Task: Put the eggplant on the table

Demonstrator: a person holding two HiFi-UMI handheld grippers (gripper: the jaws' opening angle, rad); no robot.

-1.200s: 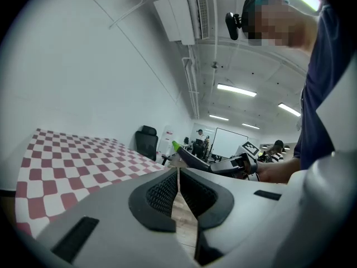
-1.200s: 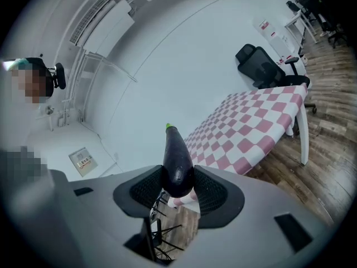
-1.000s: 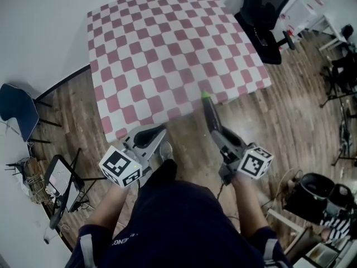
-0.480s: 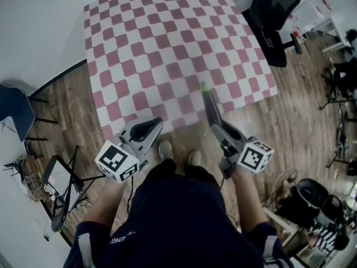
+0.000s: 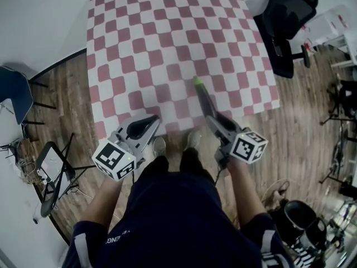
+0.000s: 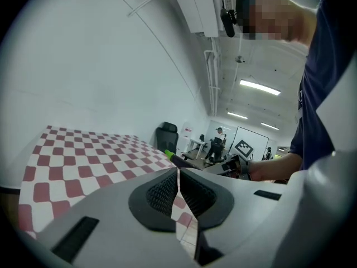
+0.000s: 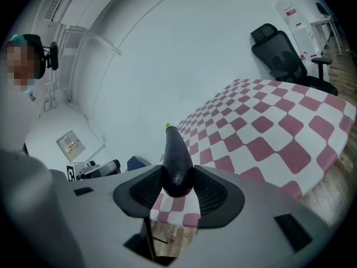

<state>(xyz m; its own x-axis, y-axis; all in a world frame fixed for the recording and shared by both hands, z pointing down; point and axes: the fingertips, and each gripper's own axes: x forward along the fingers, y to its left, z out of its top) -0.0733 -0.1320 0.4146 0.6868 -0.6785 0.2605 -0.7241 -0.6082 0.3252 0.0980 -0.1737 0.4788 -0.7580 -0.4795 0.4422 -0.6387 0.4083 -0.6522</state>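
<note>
A dark purple eggplant (image 5: 203, 100) with a green stem tip sticks forward out of my right gripper (image 5: 213, 120), over the near edge of the table (image 5: 167, 32) with its pink-and-white checked cloth. In the right gripper view the pads press on both sides of the eggplant (image 7: 177, 158), held above the cloth. My left gripper (image 5: 146, 128) hangs at the table's near edge to the left. In the left gripper view its jaws (image 6: 178, 193) are shut with nothing between them, and the eggplant (image 6: 177, 159) shows beyond.
A black office chair (image 5: 290, 21) stands right of the table. A blue chair (image 5: 14, 96) and a folding stand (image 5: 53, 172) are on the wooden floor at left. My shoes (image 5: 159, 146) stand just before the table edge.
Both grippers have moved forward to the table's near edge. The eggplant's tip now reaches over the cloth. The right gripper's grip is unchanged.
</note>
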